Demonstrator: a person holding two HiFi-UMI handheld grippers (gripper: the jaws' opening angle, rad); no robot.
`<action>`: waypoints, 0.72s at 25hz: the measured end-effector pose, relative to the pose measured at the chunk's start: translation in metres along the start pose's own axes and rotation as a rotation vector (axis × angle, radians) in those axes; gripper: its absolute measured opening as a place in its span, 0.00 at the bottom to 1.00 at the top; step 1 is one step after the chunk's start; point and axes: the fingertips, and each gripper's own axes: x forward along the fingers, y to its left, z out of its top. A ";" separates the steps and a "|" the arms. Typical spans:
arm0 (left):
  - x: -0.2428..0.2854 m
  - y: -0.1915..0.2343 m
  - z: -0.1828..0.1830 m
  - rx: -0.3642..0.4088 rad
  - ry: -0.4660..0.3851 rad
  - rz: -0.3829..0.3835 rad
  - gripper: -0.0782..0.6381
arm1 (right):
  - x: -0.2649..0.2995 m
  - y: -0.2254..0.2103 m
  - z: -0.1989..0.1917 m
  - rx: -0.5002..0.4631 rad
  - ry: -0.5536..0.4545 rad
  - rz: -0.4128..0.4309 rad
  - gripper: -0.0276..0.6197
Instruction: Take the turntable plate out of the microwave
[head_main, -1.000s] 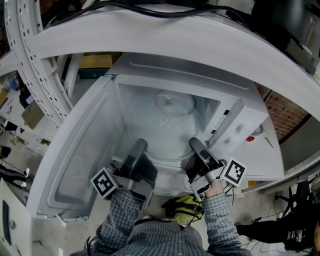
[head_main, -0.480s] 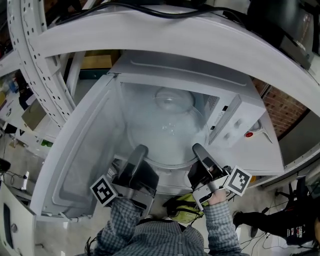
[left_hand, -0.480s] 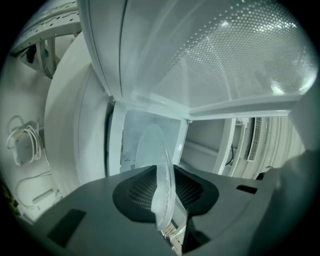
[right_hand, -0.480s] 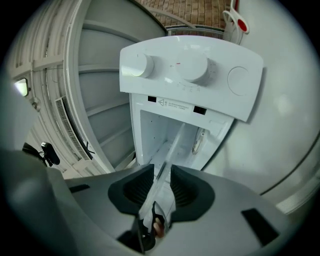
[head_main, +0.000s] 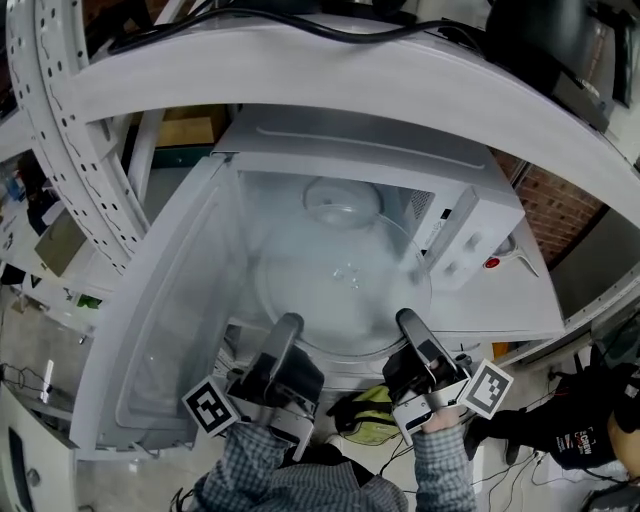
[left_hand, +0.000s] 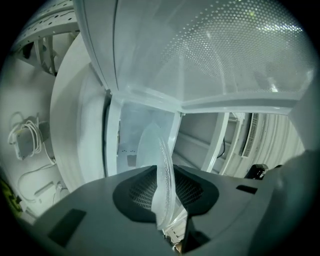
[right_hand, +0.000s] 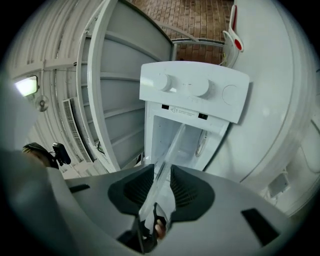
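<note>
The clear glass turntable plate (head_main: 340, 285) is held level at the mouth of the white microwave (head_main: 480, 230), partly out of the cavity. My left gripper (head_main: 287, 327) is shut on its near left rim. My right gripper (head_main: 410, 322) is shut on its near right rim. In the left gripper view the plate's edge (left_hand: 164, 185) stands on end between the dark ribbed pads. In the right gripper view the thin glass rim (right_hand: 159, 187) is pinched between the pads, and the microwave's control panel (right_hand: 192, 92) with two knobs lies ahead.
The microwave door (head_main: 165, 300) hangs open at the left, close to my left gripper. A white curved frame (head_main: 330, 70) arches overhead with a perforated rail (head_main: 55, 110) at the left. A brick wall (head_main: 560, 215) is at the right. A yellow-green thing (head_main: 375, 415) lies below the plate.
Both grippers have drawn back toward me with the plate. More of the glass now sits outside the microwave cavity. Both grips are unchanged.
</note>
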 end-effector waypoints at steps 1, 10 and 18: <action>-0.002 -0.001 -0.002 -0.007 0.006 -0.001 0.23 | -0.003 0.002 -0.001 -0.006 -0.007 -0.003 0.20; -0.012 -0.013 -0.025 0.012 0.055 -0.018 0.23 | -0.034 0.015 -0.005 -0.023 -0.039 -0.005 0.20; -0.037 -0.031 -0.062 0.027 0.023 -0.023 0.24 | -0.073 0.032 -0.010 -0.018 -0.006 0.012 0.20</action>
